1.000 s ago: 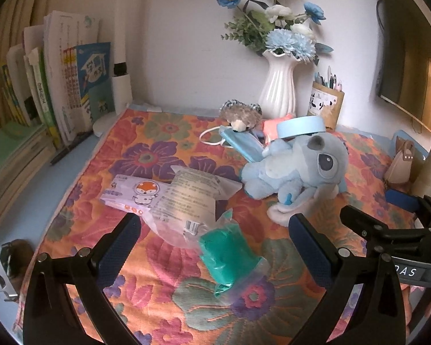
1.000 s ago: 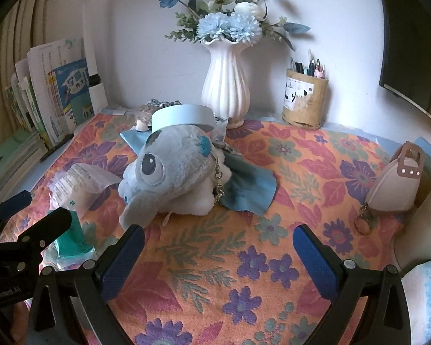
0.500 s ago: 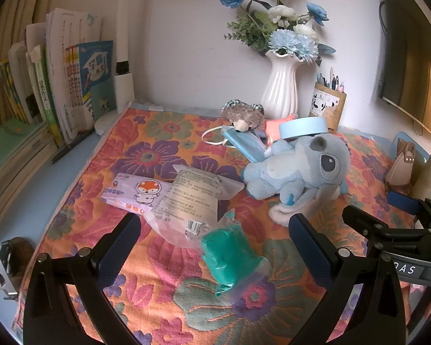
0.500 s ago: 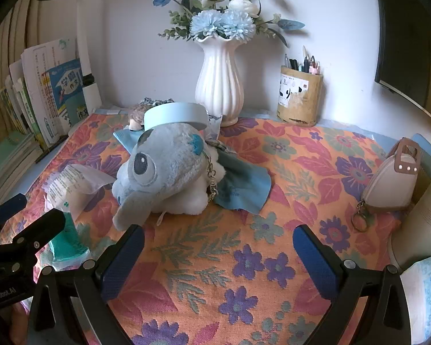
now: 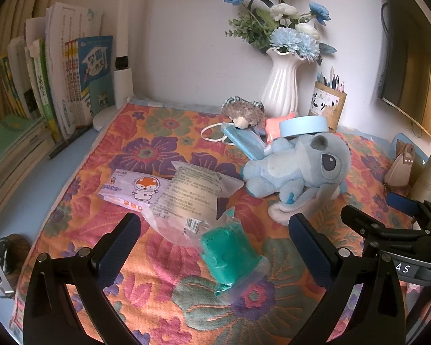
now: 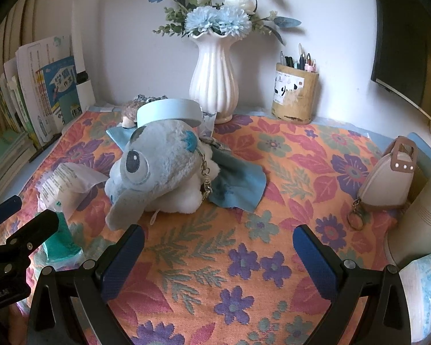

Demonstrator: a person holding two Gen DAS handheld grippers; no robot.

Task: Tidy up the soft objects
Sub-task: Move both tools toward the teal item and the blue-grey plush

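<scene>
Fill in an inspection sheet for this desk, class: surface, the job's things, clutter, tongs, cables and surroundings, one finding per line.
Surface: floral cloth covers the desk.
Job's things: blue plush toy lying on its side; small hedgehog plush behind it; blue cloth under the plush; face mask.
Clutter: tissue pack, clear printed bag, bagged green item, beige pouch.
Tongs: left tongs open, empty; right tongs open, empty.
Cables: a dark cable beside the monitor.
Surroundings: white vase with flowers, pen holder, books at left.
</scene>
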